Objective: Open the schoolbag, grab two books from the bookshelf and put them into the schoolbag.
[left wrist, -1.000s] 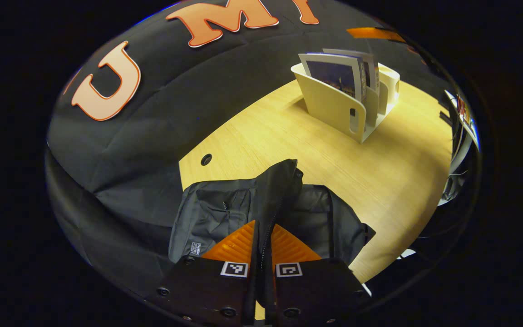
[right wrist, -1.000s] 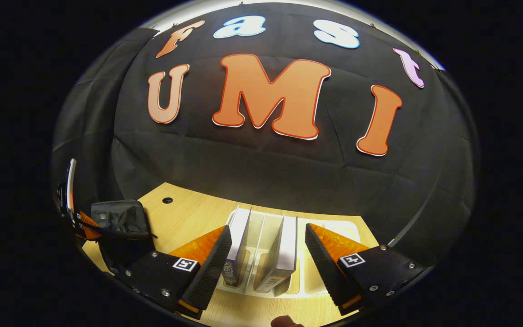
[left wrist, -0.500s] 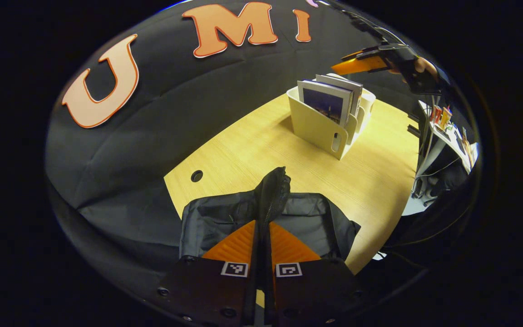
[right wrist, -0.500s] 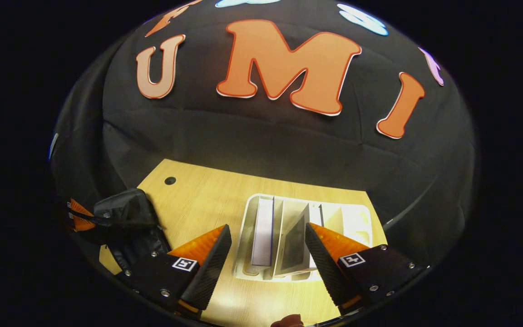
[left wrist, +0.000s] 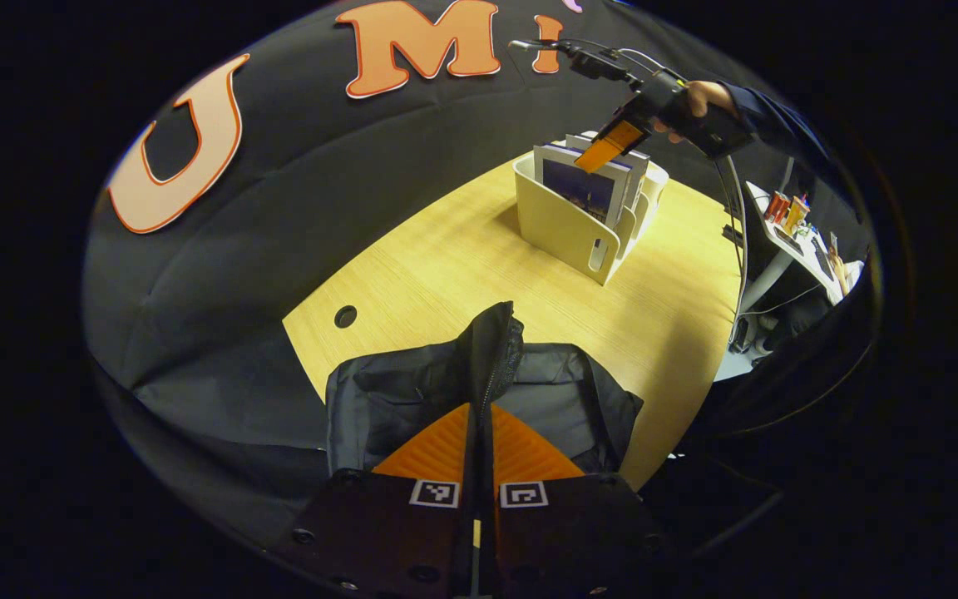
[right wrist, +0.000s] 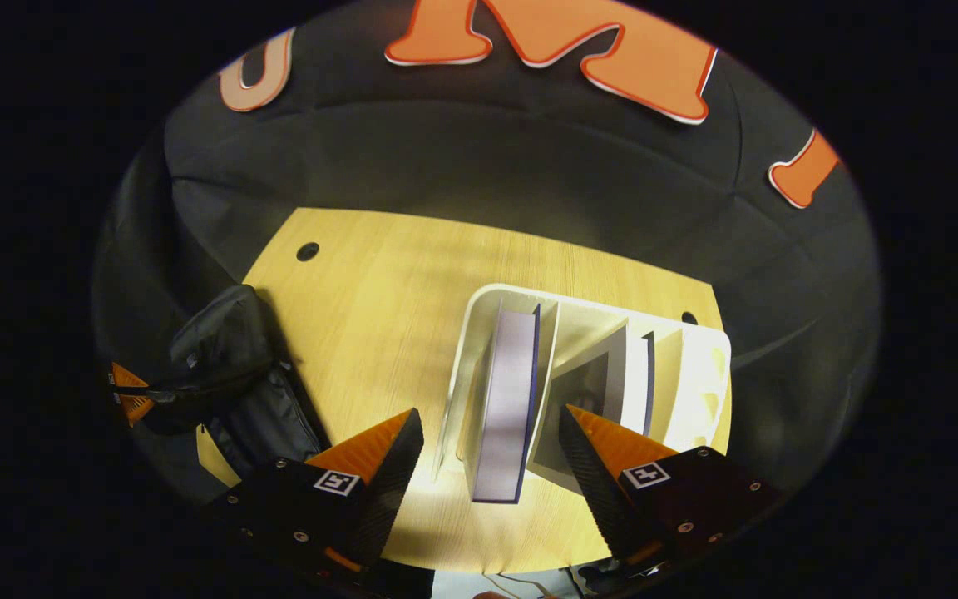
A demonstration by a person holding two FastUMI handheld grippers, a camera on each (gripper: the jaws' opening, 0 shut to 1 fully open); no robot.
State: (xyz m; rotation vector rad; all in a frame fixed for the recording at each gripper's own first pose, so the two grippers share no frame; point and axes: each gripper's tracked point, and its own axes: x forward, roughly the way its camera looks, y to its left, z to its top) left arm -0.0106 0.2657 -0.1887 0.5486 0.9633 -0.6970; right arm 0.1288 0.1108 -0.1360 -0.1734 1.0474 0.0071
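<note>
Left hand-held gripper [left wrist: 479,416] pinching schoolbag [left wrist: 412,391] flap; right hand-held gripper [right wrist: 487,433] spread (above bookshelf [right wrist: 695,374])

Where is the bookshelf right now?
In the right gripper view the bookshelf stands on the table, directly under the open right gripper, with the schoolbag far to its left.

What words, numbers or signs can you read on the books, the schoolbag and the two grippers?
Nothing can be read as text.
Cover of the front book: print too blurred.
The white tag on the schoolbag: too small.
The square markers on the left gripper and right gripper: coded patterns, no words.
</note>
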